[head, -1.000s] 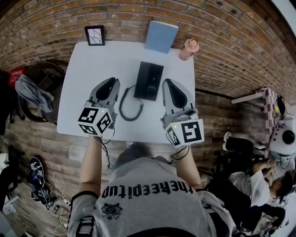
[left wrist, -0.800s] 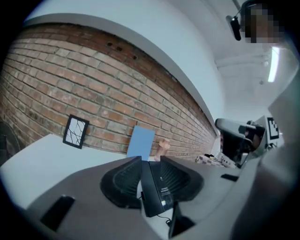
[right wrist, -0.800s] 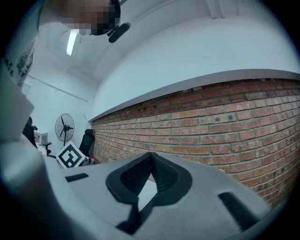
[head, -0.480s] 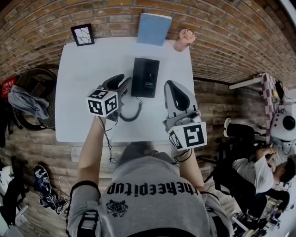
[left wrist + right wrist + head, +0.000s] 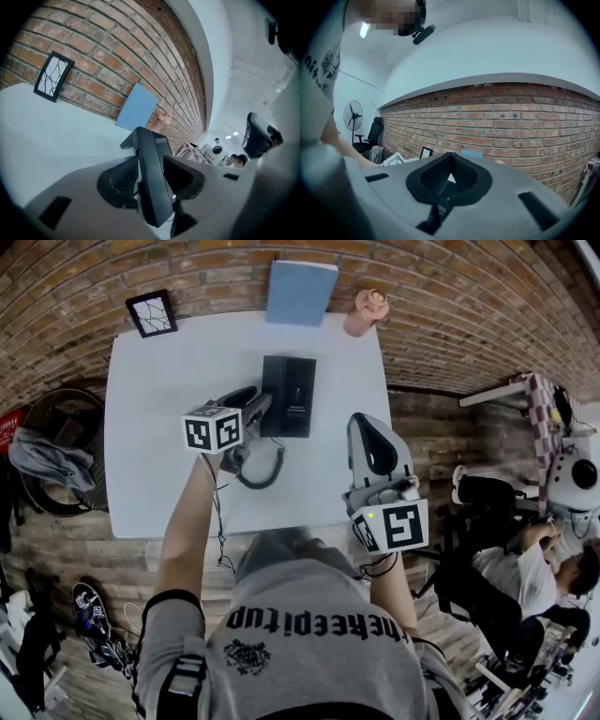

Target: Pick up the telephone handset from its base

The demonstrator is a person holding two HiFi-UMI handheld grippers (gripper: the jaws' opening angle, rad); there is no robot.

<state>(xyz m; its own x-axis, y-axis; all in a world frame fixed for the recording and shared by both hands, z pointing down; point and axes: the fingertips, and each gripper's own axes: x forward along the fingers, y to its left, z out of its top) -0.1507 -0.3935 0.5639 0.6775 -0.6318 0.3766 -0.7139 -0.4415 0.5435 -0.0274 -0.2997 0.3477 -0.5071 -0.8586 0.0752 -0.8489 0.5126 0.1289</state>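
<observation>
Brought left hand-held gripper (image 5: pixel 258 405) forward onto slim black plastic telephone handset (image 5: pixel 152 178), on its base on white counter (image 5: pixel 159 381); jaws just opening, released astride it. Right hand-held gripper (image 5: pixel 369 422) clenched, empty. Handset mostly hidden in head view.

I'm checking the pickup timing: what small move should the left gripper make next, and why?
Probably close the left gripper on the handset: its jaws have just been opening and now straddle it on its base, pads seemingly not yet pressing.
</observation>
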